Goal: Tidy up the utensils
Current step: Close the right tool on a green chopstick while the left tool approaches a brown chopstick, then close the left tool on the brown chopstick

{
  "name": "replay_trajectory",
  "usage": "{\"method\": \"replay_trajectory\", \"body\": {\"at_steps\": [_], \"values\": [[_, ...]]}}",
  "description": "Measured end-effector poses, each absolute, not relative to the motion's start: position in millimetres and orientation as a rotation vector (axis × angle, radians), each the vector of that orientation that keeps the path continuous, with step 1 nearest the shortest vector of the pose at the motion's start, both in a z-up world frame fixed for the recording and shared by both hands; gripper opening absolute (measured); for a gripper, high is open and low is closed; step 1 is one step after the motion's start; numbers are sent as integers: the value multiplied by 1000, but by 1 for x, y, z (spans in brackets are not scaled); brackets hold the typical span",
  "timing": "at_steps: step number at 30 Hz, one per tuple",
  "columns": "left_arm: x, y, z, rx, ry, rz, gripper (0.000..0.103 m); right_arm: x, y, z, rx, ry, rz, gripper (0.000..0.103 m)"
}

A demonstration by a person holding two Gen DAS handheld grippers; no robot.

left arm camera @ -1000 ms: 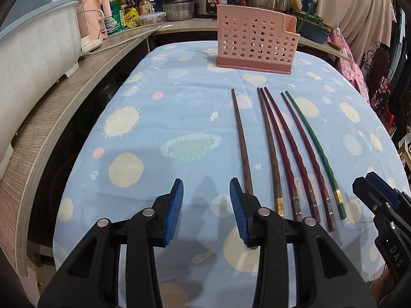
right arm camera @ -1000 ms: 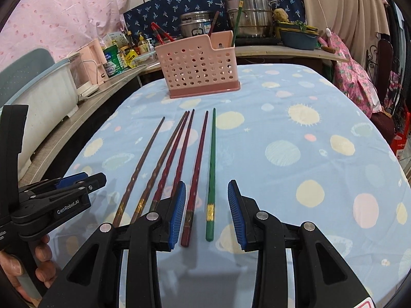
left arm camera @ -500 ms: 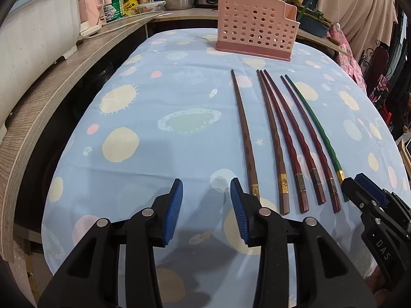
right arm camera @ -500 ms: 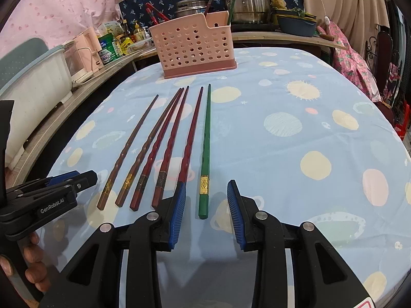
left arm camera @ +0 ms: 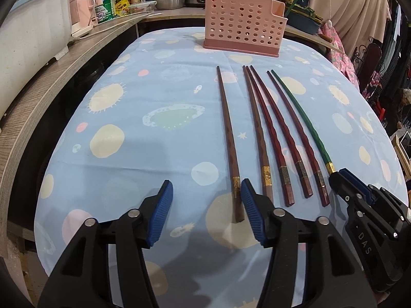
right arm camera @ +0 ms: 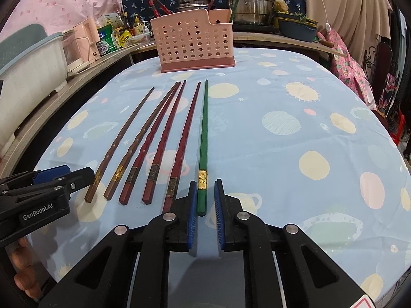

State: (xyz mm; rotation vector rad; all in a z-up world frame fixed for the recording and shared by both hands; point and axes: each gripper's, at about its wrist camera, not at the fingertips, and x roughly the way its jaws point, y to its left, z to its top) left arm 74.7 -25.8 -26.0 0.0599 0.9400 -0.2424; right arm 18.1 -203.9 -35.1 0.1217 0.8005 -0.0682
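Several long chopsticks lie side by side on the blue patterned tablecloth (left arm camera: 159, 97): two brown, three dark red, one green. My left gripper (left arm camera: 206, 205) is open, and the handle end of the leftmost brown chopstick (left arm camera: 227, 138) lies just inside its right pad. My right gripper (right arm camera: 205, 205) is half closed, its pads on both sides of the green chopstick (right arm camera: 203, 138) handle with small gaps. It also shows in the left wrist view (left arm camera: 344, 182). A pink perforated utensil basket (right arm camera: 195, 45) stands at the far end of the table.
A wooden counter (left arm camera: 43, 82) runs along the left with a white tub (left arm camera: 28, 23), a pink kettle and bottles. Steel pots (right arm camera: 249, 2) stand behind the basket, which holds a green and a red chopstick. Curtains hang at the right.
Both grippers have moved forward toward the chopstick handles. The right gripper's jaws have narrowed around the green chopstick. The left gripper now has the brown chopstick's end between its pads.
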Motion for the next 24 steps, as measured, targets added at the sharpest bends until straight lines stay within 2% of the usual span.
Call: {"method": "replay_trajectory", "body": {"at_steps": [14, 21, 24], "values": [[72, -32, -33, 88, 938, -231, 53, 16, -205, -36, 124, 794, -76, 9], [71, -32, -33, 95, 935, -225, 47, 15, -205, -36, 122, 792, -77, 9], [71, -32, -34, 104, 934, -216, 41, 15, -205, -36, 122, 792, -77, 9]]}}
